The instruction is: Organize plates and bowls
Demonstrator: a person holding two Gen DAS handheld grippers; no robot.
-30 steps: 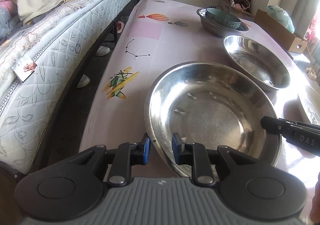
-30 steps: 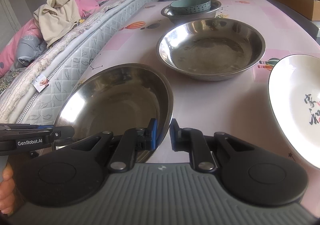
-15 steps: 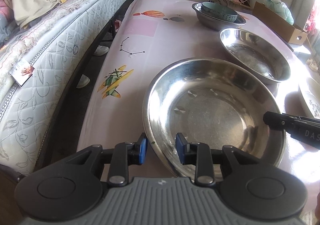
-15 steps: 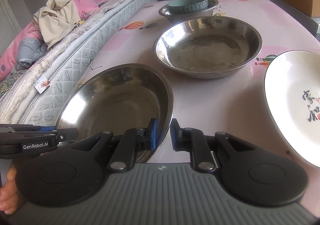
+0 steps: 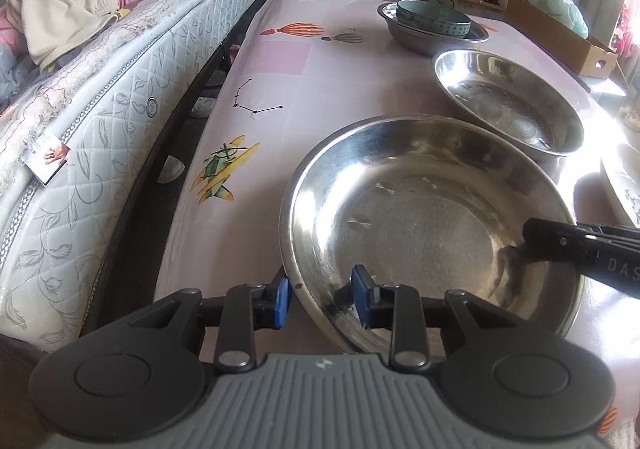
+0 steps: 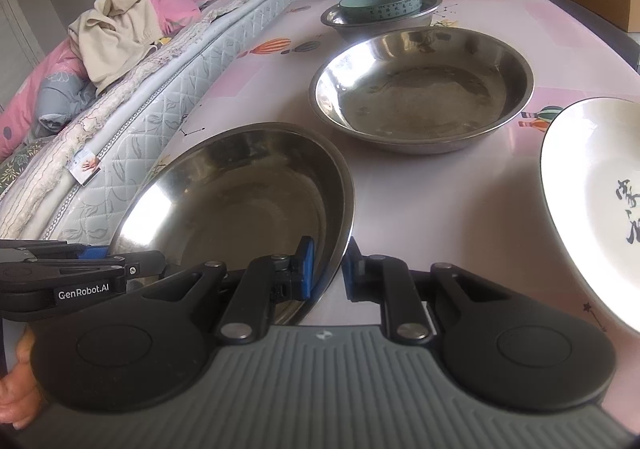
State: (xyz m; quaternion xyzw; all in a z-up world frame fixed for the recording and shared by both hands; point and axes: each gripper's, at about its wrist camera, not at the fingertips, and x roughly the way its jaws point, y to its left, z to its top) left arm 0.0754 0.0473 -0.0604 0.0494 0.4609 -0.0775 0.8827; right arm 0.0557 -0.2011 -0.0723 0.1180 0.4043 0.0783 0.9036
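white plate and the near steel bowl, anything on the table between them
Nothing: in the right wrist view only bare pink tablecloth separates the near steel bowl from the white plate.

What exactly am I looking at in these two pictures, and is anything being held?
There is no robot arm here: a person carries one hand-held gripper in each hand, and each has a wide-angle camera looking along its two fingers. The left picture comes from the left hand-held gripper. Its jaws have just been opening; they straddle the rim of the near steel basin with gaps showing, so it no longer grips. The right picture comes from the right hand-held gripper, which is pinched on the same basin's opposite rim. On the pink table also stand a second steel basin, a smaller steel bowl with a teal bowl inside it, and a white patterned plate. A mattress runs alongside.
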